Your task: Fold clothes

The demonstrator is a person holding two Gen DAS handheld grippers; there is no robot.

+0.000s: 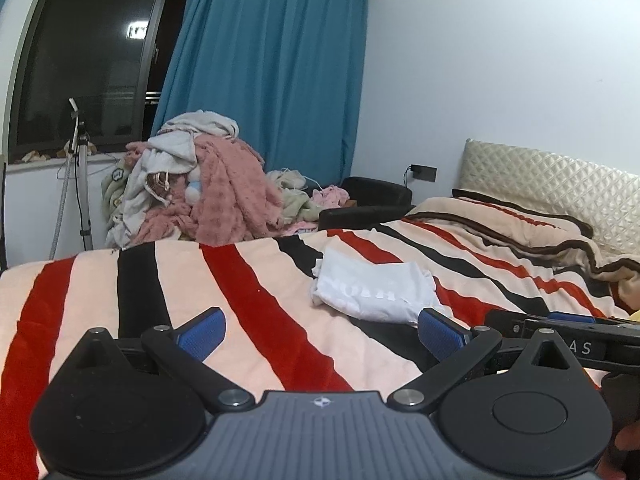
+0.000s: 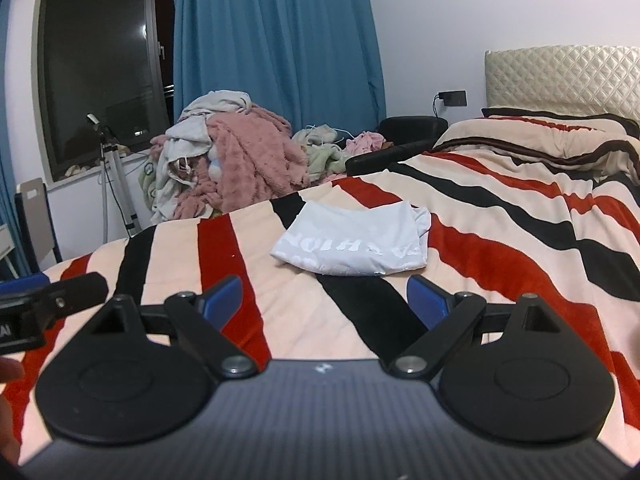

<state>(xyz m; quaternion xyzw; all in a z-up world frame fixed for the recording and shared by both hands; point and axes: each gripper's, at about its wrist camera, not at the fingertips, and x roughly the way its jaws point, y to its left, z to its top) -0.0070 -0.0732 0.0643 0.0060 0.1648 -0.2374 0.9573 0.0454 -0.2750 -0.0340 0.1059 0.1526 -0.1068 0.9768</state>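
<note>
A white garment point(image 1: 374, 290) with faint lettering lies folded into a compact bundle on the striped bed; it also shows in the right wrist view point(image 2: 354, 246). My left gripper point(image 1: 322, 334) is open and empty, hovering over the blanket just short and left of the garment. My right gripper point(image 2: 325, 300) is open and empty, just short of the garment's near edge. The right gripper's body shows at the right edge of the left wrist view point(image 1: 576, 334).
The bed has a red, black and cream striped blanket point(image 1: 248, 292) and a quilted headboard point(image 1: 552, 188). A heap of pink and grey clothes point(image 1: 200, 188) lies beyond the bed's far edge, beside a tripod point(image 1: 82, 184), a blue curtain point(image 1: 272, 68) and a black seat point(image 1: 372, 200).
</note>
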